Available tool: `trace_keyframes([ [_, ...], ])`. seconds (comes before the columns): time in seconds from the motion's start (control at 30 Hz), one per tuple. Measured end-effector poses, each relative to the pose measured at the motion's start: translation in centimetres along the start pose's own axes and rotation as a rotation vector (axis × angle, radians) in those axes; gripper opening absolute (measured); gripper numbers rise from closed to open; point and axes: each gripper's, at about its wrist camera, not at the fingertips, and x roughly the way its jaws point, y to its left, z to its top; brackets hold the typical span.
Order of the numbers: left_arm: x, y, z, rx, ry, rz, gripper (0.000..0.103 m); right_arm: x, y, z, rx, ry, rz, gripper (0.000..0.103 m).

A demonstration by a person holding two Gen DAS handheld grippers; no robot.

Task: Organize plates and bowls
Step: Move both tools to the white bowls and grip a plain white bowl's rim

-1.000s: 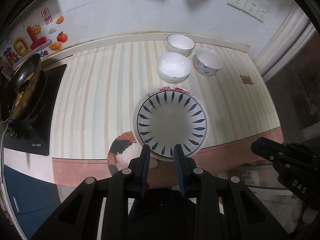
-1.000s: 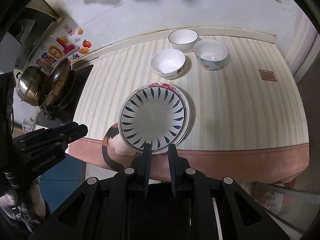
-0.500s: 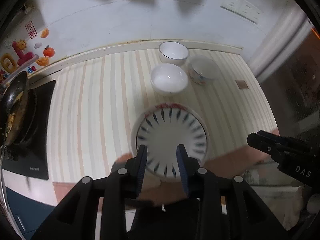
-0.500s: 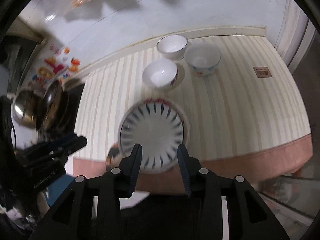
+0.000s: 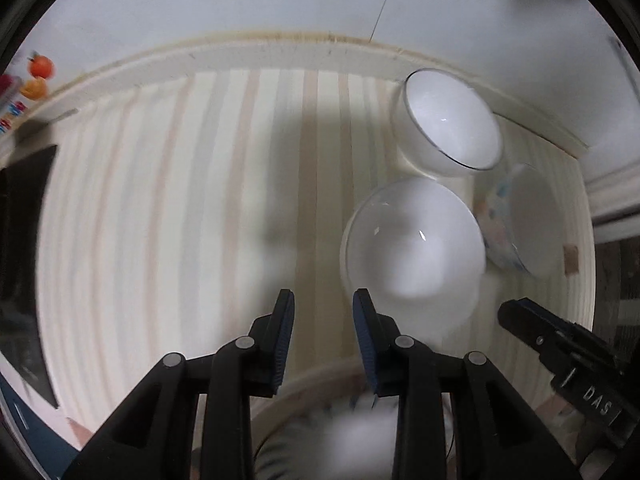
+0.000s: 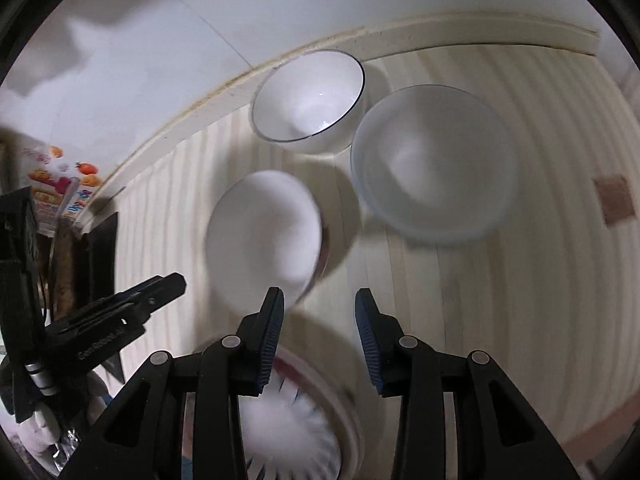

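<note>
Bowls, three white ceramic ones [image 6: 264, 236] sitting clustered near striped counter's back edge [image 5: 200, 184], blue-petalled plates [image 6: 292, 436] lying below both claws. Left gripper [image 5: 322, 340] and right gripper [image 6: 320, 336] hanging released, empty. Risking clipping a rim, tipping nearest bowl.

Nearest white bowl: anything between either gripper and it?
Nothing visible. The nearest white bowl sits just past the open right gripper, and just beyond the open left gripper, with only bare striped counter around it.
</note>
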Motion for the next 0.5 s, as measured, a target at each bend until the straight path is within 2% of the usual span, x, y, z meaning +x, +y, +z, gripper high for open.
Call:
trace_keyframes([
  [0.17,3.8,-0.7,1.9,-0.019,0.062,0.004,0.028,3.9,-0.7,3.2,-0.004,0.063,0.015,0.040],
  [0.23,4.6,-1.1,2.2,-0.011,0.065,0.006,0.028,4.9,-0.7,3.8,-0.012,0.082,0.029,0.040],
  [0.27,4.9,-1.3,2.3,-0.005,0.066,0.005,0.028,5.4,-0.6,4.0,-0.019,0.092,0.036,0.035],
  [0.3,5.0,-1.5,2.3,-0.001,0.063,0.000,0.027,5.9,-0.4,4.1,-0.030,0.099,0.038,0.022],
  [0.33,5.0,-1.7,2.3,0.008,0.059,-0.001,0.022,6.1,-0.2,4.1,-0.042,0.104,0.037,0.017],
  [0.5,3.9,-3.1,1.5,0.047,0.030,0.037,0.020,6.6,0.7,3.8,-0.085,0.091,-0.010,0.014],
])
